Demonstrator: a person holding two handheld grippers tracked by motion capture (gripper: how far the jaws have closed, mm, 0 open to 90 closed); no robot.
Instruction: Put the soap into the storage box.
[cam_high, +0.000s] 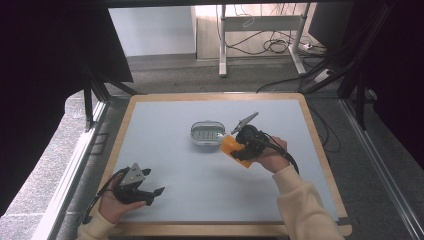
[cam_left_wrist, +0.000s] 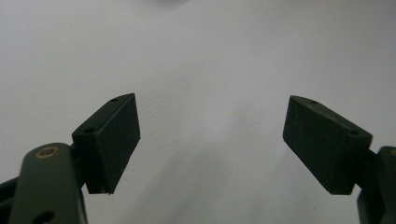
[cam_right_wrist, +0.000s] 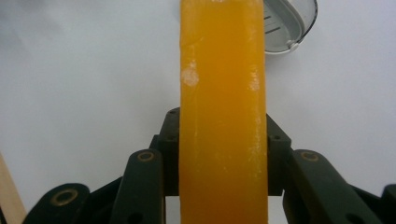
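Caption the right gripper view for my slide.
Right gripper clamps an orange bar near a clear container.

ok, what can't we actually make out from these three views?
- Orange block: its far and near ends are cut off by the top and bottom edges of the right gripper view; in the high view the right gripper covers part of it.
- Clear dish: its contents are too small to read in the high view; in the right gripper view the block and the frame edge hide most of it.
- Left gripper: open fingers over bare mat, blurred.

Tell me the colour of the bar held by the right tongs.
Orange bar; right gripper view shows it best.
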